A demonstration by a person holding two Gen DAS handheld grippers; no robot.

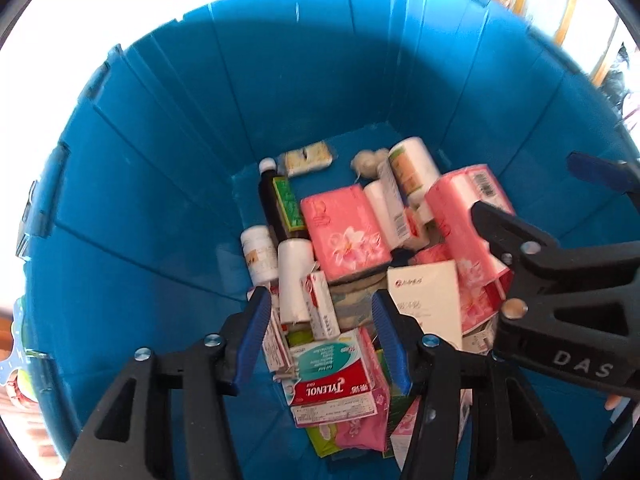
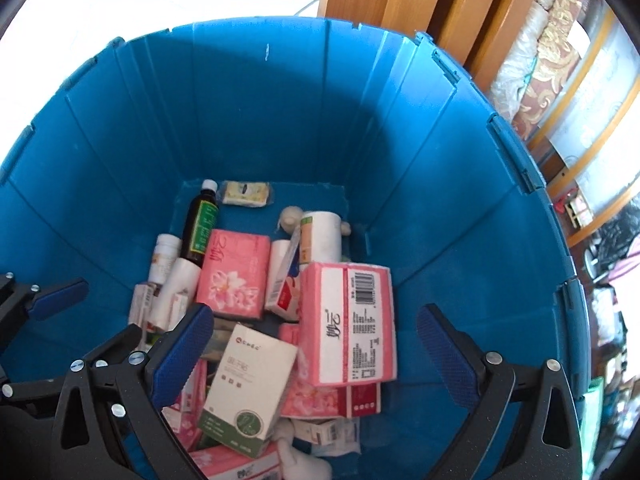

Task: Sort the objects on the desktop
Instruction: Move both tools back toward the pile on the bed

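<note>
a deep blue bin (image 2: pixel 280 120) holds pink tissue packs (image 2: pixel 234 278), medicine boxes (image 2: pixel 250 384) and bottles (image 2: pixel 200 224) piled on its floor.

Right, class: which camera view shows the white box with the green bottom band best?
The right wrist view: the white box with the green bottom band lies whole between the open right gripper fingers. In the left wrist view, the box shows only its white top; the left gripper finger hides the rest.
</note>
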